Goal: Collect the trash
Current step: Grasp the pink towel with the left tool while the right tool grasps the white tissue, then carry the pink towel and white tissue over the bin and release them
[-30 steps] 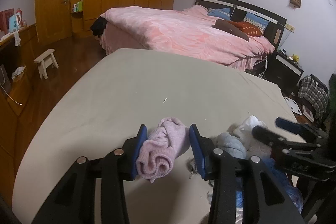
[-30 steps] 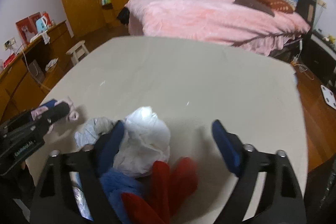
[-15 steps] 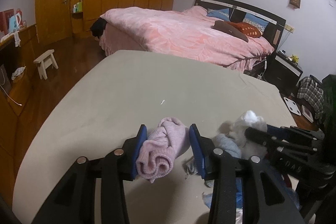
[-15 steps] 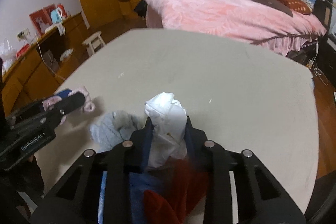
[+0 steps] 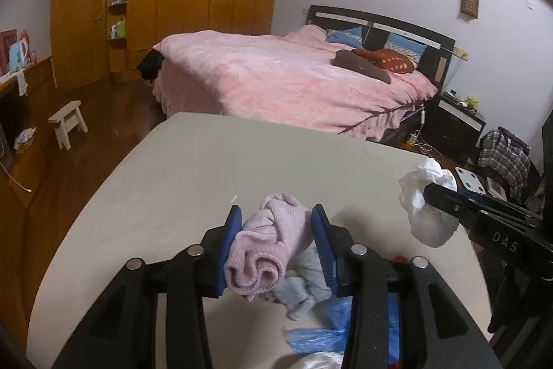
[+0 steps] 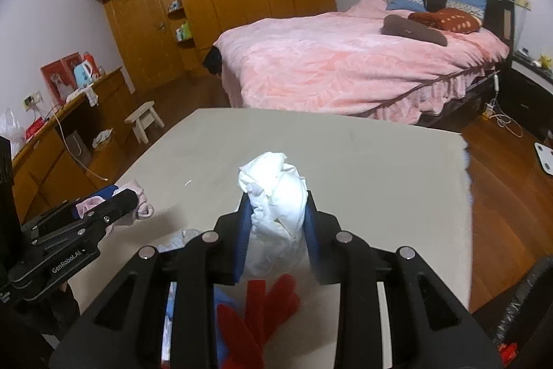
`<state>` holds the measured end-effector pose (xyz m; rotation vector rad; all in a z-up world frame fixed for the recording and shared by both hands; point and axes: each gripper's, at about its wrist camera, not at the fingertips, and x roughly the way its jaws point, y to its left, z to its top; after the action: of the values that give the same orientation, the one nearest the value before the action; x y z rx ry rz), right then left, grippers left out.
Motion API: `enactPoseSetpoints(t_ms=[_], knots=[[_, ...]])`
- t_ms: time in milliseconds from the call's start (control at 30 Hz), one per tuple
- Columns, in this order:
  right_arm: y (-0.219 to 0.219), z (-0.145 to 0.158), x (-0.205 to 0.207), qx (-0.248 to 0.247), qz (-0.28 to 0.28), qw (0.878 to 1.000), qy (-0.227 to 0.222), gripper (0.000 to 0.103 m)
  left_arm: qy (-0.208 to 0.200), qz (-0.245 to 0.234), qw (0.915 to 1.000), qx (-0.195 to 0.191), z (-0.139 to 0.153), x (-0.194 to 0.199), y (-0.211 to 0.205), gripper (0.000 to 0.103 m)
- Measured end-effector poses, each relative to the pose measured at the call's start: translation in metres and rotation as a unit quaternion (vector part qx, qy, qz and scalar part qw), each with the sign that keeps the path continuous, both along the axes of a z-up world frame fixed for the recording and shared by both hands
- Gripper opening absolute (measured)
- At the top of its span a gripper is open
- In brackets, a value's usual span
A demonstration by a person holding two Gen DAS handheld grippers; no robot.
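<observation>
White crumpled paper wad [image 6: 276, 196] pinched between the blue pads of the right gripper [image 6: 276, 200], just closed onto it. Sticking out past the fingertips toward 12 o'clock, apparently lifted clear of the table [image 6: 380, 178].

Pink knit roll [image 5: 266, 248] clamped likewise in the left gripper [image 5: 275, 210], squeezed from 9 and 3 o'clock, rolled end drooping toward 6 o'clock. From the left wrist, wad and right gripper out at 3 o'clock, well apart from the pink roll.

For carrying off well:
- Keep both squeezes firm and even, against likely slipping of soft paper and knit.
- Lift straight before swinging away, to avoid snagging a dangling end on the grey cloth [image 5: 304, 289], blue plastic [image 5: 311, 334] or red glove [image 6: 262, 310] lying at 6 o'clock beneath the jaws.
- Hold the two grippers apart, without crossing.
- No bin visible in either view, so find it before letting go.
</observation>
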<state>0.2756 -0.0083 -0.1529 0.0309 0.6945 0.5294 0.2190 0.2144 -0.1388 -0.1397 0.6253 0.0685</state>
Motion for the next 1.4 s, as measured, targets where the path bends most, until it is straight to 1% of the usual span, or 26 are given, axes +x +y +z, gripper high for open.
enactPoseSetpoints(t_ms=[300, 433, 833, 1000, 1233, 1400], knots=[[-0.041, 0.021, -0.023, 0.014, -0.036, 0.999, -0.015, 0.028, -0.012, -0.034, 0.9993, -0.008, 0.018, -0.007, -0.04, 0.041], [-0.066, 0.033, -0.038, 0.019, -0.054, 0.998, -0.025, 0.028, -0.016, -0.051, 0.9985, -0.012, 0.026, -0.012, -0.061, 0.041], [-0.138, 0.059, -0.084, 0.015, -0.106, 0.993, -0.052, 0.028, -0.032, -0.112, 0.993, -0.02, 0.047, -0.028, -0.127, 0.041], [-0.169, 0.064, -0.102, 0.009, -0.132, 0.989, -0.058, 0.028, -0.036, -0.141, 0.9891, -0.025, 0.054, -0.035, -0.159, 0.041], [-0.215, 0.064, -0.13, -0.008, -0.17, 0.983, -0.065, 0.028, -0.045, -0.191, 0.9802, -0.026, 0.064, -0.043, -0.205, 0.041], [-0.245, 0.063, -0.14, -0.01, -0.2, 0.978, -0.064, 0.028, -0.05, -0.222, 0.9733, -0.027, 0.07, -0.05, -0.237, 0.041]])
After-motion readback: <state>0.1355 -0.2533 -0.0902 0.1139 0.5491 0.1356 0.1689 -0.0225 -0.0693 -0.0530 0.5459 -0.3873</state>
